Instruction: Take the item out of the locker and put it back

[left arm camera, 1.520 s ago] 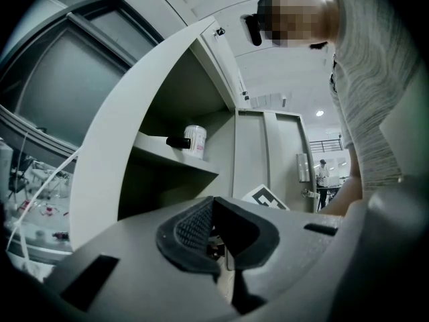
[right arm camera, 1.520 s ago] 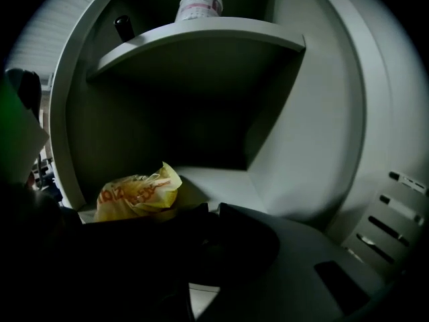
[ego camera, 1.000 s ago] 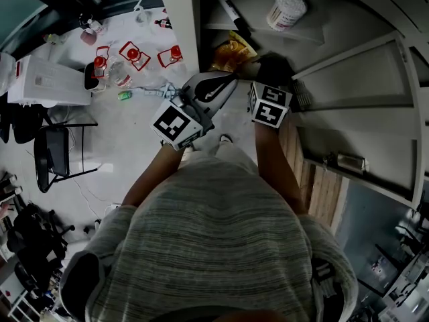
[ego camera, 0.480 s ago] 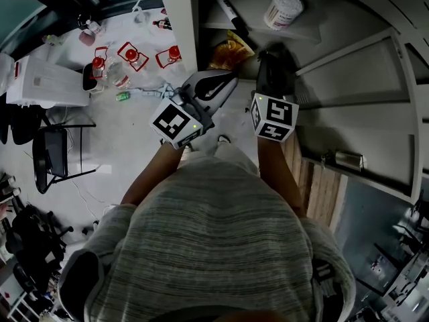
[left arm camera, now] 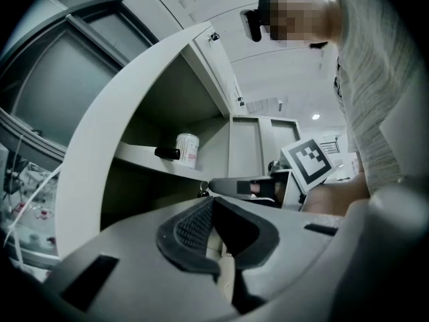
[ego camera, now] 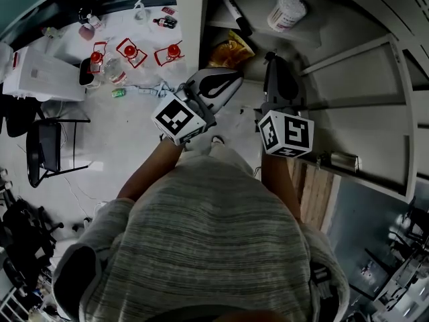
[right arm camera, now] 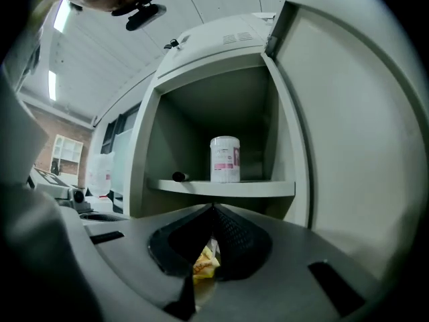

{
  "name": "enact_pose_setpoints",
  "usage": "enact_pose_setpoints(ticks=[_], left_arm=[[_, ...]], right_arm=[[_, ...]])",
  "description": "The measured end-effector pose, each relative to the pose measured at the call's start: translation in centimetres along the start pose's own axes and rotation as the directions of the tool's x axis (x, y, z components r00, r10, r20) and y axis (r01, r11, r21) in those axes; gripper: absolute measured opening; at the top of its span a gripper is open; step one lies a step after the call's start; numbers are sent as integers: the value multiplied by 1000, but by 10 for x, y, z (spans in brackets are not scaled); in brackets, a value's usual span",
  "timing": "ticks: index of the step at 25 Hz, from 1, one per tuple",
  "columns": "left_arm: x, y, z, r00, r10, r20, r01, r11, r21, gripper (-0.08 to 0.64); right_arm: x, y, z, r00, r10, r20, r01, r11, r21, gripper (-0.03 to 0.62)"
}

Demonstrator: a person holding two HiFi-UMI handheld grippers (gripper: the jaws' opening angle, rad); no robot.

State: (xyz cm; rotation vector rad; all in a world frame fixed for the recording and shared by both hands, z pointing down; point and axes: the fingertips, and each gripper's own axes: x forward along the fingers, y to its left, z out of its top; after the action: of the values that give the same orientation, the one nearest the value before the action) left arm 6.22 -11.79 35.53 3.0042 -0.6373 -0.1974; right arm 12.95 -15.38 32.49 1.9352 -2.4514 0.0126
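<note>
The right gripper [ego camera: 271,59] has lifted away from the packet [ego camera: 228,51], which lies at its 9 o'clock in the locker [ego camera: 189,12]. It and the left gripper [ego camera: 233,79] are both clenched, empty.

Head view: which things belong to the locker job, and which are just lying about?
Job: locker, cotton-swab canister, black marker, yellow snack packet, right claw, shut.
Lying about, on the floor: red-capped bottles, white box, black chair.
</note>
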Motion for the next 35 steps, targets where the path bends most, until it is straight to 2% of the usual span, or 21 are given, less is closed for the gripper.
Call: enact_pose_setpoints(ticks=[7, 14, 22, 35], left_arm=[[0, 0, -1, 1000, -3, 1, 3, 1000, -3, 6], [-4, 3, -4, 1000, 6, -14, -6, 1000, -4, 6], [-7, 8, -10, 999, 14, -41, -15, 1000, -6, 6], [-3, 11, -9, 1000, 14, -26, -14, 1000, -9, 6]], right_arm=[[2, 1, -2, 1000, 5, -11, -5, 1000, -7, 26], [11, -2, -44, 995, 0, -105, 0, 1000, 0, 26], [24, -3, -97, 974, -3, -228, 2, 1000, -6, 26], [35, -12, -124, 957, -26, -289, 24, 1000, -10, 26]])
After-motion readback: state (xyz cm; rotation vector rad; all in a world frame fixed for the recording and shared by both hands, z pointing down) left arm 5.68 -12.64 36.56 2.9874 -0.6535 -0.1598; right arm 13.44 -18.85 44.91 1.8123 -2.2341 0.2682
